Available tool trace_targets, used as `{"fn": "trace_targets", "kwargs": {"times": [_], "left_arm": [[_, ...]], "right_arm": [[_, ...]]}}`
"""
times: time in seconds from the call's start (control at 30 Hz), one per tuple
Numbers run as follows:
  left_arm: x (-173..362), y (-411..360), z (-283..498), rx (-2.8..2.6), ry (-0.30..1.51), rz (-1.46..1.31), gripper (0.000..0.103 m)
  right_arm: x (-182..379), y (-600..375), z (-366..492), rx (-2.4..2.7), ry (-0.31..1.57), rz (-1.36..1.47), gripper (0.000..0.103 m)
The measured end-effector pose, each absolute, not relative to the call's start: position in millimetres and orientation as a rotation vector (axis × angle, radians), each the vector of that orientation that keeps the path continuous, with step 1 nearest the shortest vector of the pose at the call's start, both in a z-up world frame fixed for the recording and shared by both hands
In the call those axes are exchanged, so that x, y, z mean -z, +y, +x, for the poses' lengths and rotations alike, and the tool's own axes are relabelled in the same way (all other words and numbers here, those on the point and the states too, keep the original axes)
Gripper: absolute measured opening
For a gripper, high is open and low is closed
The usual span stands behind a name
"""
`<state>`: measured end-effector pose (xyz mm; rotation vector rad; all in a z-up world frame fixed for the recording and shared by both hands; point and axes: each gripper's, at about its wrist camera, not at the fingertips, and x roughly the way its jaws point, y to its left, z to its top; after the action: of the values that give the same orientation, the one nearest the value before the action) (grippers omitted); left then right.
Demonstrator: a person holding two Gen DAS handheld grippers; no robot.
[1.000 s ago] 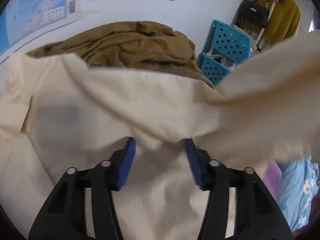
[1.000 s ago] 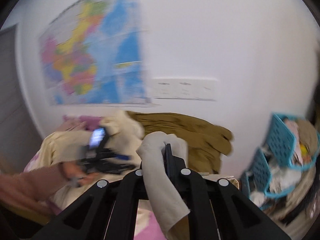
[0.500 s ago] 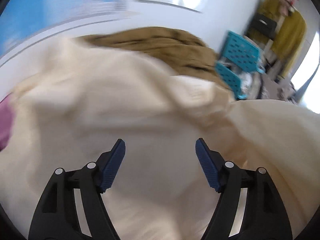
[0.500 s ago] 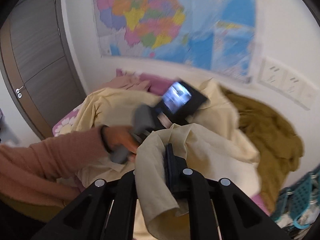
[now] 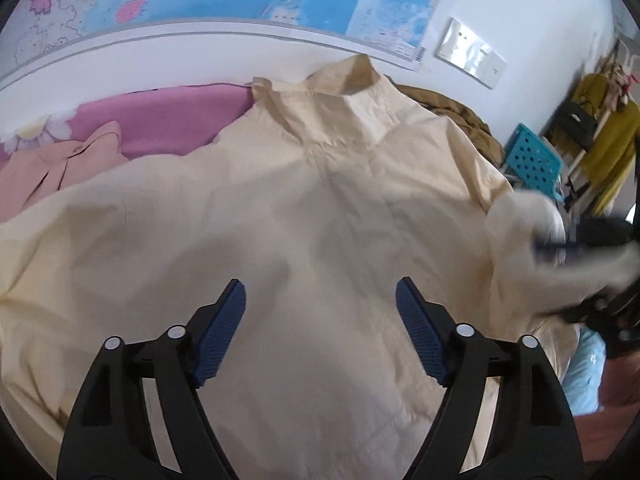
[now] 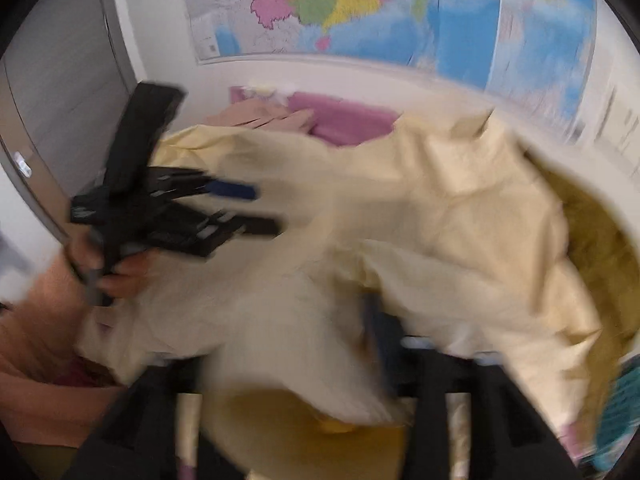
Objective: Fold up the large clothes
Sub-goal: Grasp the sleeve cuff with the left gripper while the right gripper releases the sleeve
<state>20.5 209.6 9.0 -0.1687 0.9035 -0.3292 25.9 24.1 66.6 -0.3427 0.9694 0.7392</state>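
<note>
While newly opening, left tongs (image 5: 320, 320) above cream shirt (image 5: 304, 208), right tongs (image 6: 288, 344) loose round it.

Both hand-held grippers' jaws just opened, apparently releasing the cream shirt (image 5: 320, 208).

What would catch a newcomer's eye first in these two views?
A big cream shirt fills the middle, spread over a pink bed cover, collar toward the wall. Above it hangs a bright map. The left gripper hovers open above the shirt, nothing between its blue pads; the right gripper, blurred at the shirt's right side, has just been opening.
</note>
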Motion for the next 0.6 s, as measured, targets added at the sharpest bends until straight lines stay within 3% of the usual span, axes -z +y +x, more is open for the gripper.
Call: {"fn": "trace_targets", "kwargs": {"times": [0.03, 0.07, 0.1, 0.37, 0.6], "left_arm": [[-9, 205, 18, 0.331, 0.9, -0.16, 0.078], [-10, 202, 15, 0.336, 0.894, -0.148, 0.078], [-12, 198, 12, 0.341, 0.884, -0.134, 0.079], [-29, 182, -4, 0.469, 0.841, -0.182, 0.086], [-26, 190, -16, 0.486, 0.862, -0.176, 0.096]], "right_arm": [[-75, 25, 22, -0.723, 0.92, -0.369, 0.071], [-84, 25, 19, -0.721, 0.888, -0.382, 0.084], [-92, 25, 17, -0.746, 0.873, -0.368, 0.09], [-141, -18, 36, -0.695, 0.717, -0.229, 0.097], [-85, -139, 95, -0.402, 0.881, -0.086, 0.097]]}}
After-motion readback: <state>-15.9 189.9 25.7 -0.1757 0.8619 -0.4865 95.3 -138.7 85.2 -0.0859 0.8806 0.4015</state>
